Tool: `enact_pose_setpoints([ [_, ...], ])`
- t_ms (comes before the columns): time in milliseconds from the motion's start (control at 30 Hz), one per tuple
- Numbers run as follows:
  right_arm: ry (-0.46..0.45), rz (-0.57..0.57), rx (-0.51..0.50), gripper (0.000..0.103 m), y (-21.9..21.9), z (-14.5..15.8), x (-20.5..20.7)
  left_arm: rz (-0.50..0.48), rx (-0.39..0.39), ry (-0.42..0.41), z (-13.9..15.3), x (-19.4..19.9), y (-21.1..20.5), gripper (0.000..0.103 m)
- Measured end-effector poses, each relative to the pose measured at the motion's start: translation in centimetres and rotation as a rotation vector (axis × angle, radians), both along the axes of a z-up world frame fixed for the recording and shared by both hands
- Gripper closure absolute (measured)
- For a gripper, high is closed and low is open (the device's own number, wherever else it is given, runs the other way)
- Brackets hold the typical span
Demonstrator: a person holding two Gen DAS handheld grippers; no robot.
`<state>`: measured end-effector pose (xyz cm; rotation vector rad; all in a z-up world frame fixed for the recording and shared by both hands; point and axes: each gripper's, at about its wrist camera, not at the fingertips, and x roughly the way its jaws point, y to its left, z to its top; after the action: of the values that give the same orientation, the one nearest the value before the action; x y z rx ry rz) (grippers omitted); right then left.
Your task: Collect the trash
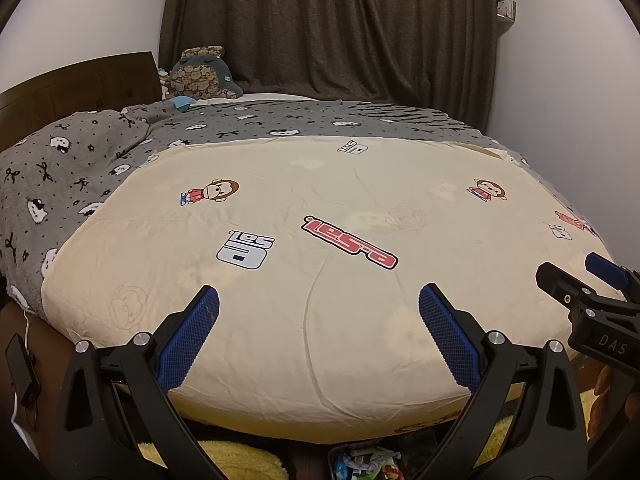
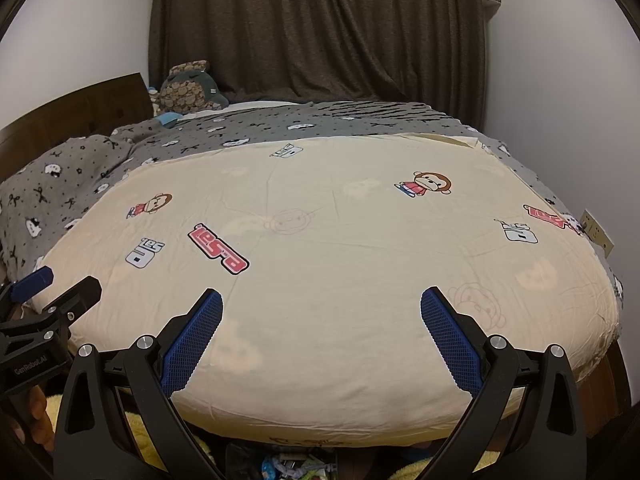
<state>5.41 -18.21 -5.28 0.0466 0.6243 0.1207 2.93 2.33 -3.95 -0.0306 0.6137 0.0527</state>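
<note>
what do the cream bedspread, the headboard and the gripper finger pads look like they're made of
Cream bedspread: smooth woven cloth, probably cotton, matte, with soft creases and printed cartoons.
Headboard: dark wood or wood veneer, faint grain, slight sheen.
Finger pads: blue, likely rubber, with a fine grid texture.

The cream quilt (image 1: 320, 208) on the bed (image 2: 600, 380) lies flat and bare, so there is wide room above it for a tool to pass. Both tools, the left tool (image 1: 319, 300) and the right tool (image 2: 321, 300), hang with jaws spread wide over the near edge, side by side but apart. At the far side a bunched grey blanket (image 1: 60, 168), a plush toy (image 1: 200, 76) and the headboard (image 1: 72, 84) rise up. The curtain (image 2: 320, 28) and walls close the back. Below the near edge, a container of trash (image 1: 366, 462) sits on the floor.
</note>
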Motion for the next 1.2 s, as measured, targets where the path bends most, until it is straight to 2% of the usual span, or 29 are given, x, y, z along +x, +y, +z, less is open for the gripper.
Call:
enact_pose_setpoints([
  [1200, 0.003, -0.002, 0.000, 0.003, 0.06, -0.04, -0.14, -0.003, -0.010, -0.008, -0.09, 0.00, -0.13, 0.008],
])
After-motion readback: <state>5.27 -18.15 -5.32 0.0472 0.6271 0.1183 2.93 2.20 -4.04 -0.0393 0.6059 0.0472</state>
